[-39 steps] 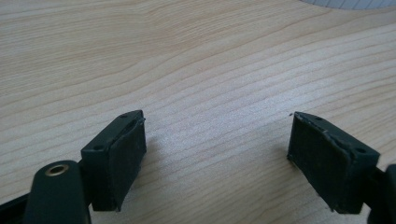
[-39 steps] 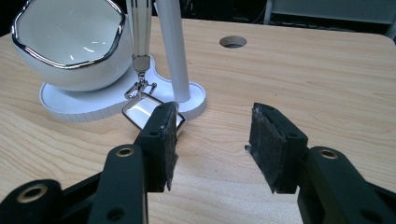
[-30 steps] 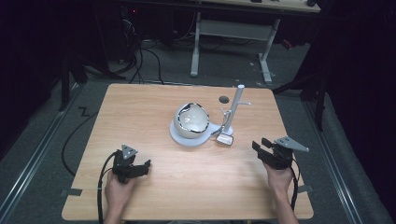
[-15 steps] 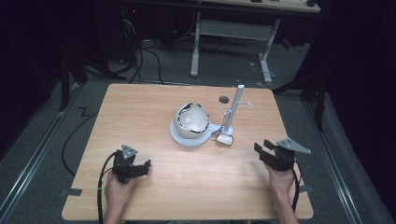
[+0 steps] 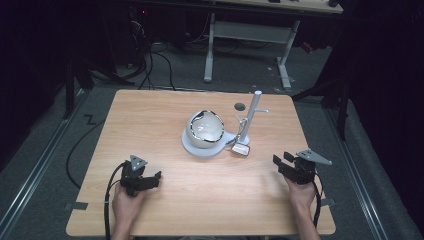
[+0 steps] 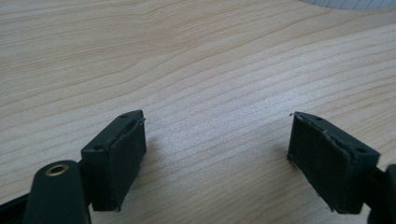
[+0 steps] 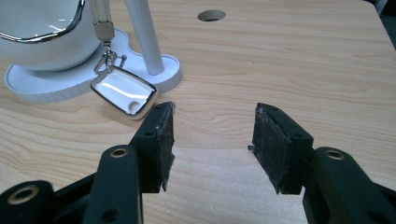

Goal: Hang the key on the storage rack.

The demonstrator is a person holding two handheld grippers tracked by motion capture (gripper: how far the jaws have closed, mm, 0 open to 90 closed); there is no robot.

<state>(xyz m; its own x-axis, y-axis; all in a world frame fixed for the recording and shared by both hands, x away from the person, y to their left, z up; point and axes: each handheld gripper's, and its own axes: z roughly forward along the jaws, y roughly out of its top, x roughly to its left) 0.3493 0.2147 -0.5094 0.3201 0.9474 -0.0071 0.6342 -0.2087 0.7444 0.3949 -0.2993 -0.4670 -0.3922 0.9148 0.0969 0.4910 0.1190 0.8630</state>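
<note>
Dark floor with cables and a second desk's white legs surround a light wooden counter (image 5: 165, 125) seen from above.

On that counter, ahead of both claws and nearer the right one, sits a flat white base (image 5: 202, 148). It carries a round white bowl-like shell with a shiny metal rim (image 5: 205, 127) and a slim white upright post (image 5: 251, 116).

From the right claw's camera, a small rectangular metal-framed tag (image 7: 123, 92) hangs by a clip and rests at the base's edge, just ahead and left of the left jaw. A round hole in the counter (image 7: 211, 15) lies farther ahead.

Left claw (image 5: 150, 179) is held in a hand (image 5: 125, 206) over bare wood, its jaws spread wide and holding nothing.

Right claw (image 5: 281, 162) is held in the other hand (image 5: 301, 192), well to the side of the left claw, its 2 jaws parted and empty. A grey 3-cornered plate (image 5: 313, 157) tops it.
</note>
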